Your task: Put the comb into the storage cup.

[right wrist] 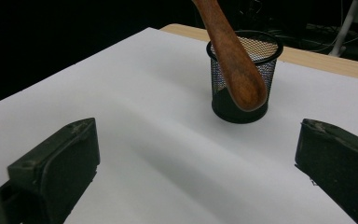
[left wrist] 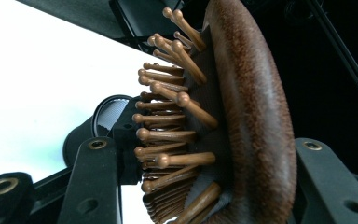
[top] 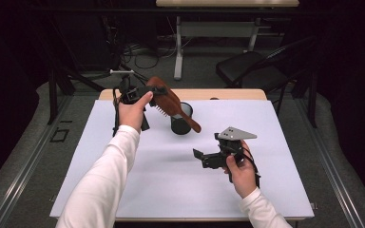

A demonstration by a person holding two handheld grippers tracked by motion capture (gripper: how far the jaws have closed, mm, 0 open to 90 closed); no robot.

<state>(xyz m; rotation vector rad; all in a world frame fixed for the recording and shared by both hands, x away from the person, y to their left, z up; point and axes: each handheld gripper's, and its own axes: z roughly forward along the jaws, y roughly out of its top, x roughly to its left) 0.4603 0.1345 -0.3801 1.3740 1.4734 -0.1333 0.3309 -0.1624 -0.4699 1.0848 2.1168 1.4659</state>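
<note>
A brown wooden hairbrush (top: 168, 101) hangs above the white table sheet, my left gripper (top: 140, 93) shut on its head. In the left gripper view the brush head (left wrist: 251, 112) sits between the jaws, its wooden pins pointing left. The brush handle (right wrist: 235, 60) slants down in front of a black mesh cup (top: 181, 118), which stands upright on the sheet; in the right gripper view the cup (right wrist: 242, 74) shows behind the handle tip. My right gripper (top: 203, 157) is held low over the sheet to the right of the cup, open, with nothing between its jaws.
The white sheet (top: 180, 171) covers a wooden table whose far edge (top: 228, 93) shows bare. A black chair (top: 249, 69) and a second table's leg (top: 178, 47) stand beyond it on the floor, with cables lying about.
</note>
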